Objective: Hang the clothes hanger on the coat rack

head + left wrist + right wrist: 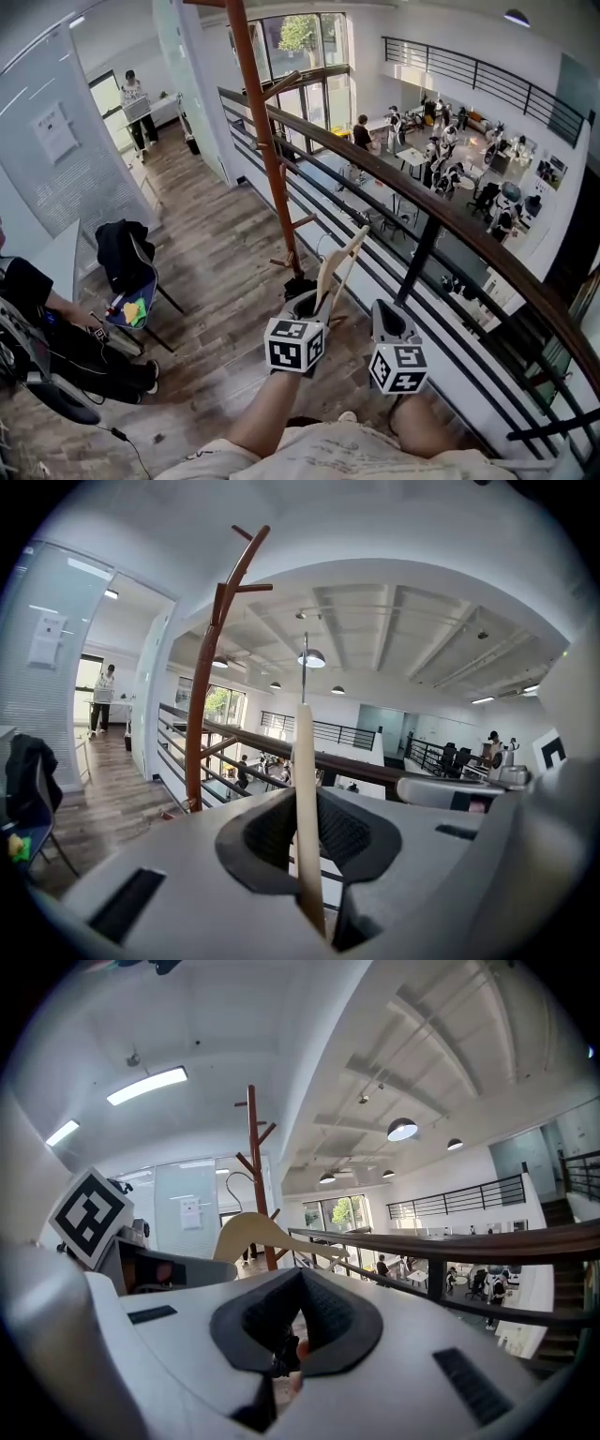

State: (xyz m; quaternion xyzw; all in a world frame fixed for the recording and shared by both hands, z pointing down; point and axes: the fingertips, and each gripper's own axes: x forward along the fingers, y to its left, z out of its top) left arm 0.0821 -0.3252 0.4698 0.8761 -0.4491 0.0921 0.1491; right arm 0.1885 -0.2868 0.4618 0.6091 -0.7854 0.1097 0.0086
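The left gripper (309, 841) has its jaws closed on the clothes hanger (305, 789), the dark ribbed pads pinching 1 flat arm of it so that the left gripper view sees the arm edge-on as a thin pale strip, with the slim metal hook (303, 667) standing up from its top. The right gripper (289, 1340) holds nothing: its jaws are drawn together, and it hangs just beside the left one, its marker cube visible in the head view. From the right gripper view the hanger (258, 1232) shows its true shape, a smooth, light, unpainted wooden curve with a wire hook; it looks rigid and light, and a grip on 1 arm alone may let it pivot. The step in hand looks like the carry toward the coat rack (266, 141), with hanging not yet done: in the head view the hanger (339, 264) leans up and away from the left gripper (305, 307), clear of the rack. The rack is a slender reddish-brown wooden pole with short pegs angled upward, standing on plank flooring close by a railing (422, 211) of dark wood and black bars. The next move likely calls for raising the hanger, turning the hook's opening toward a peg, and lowering it on before the jaws part.
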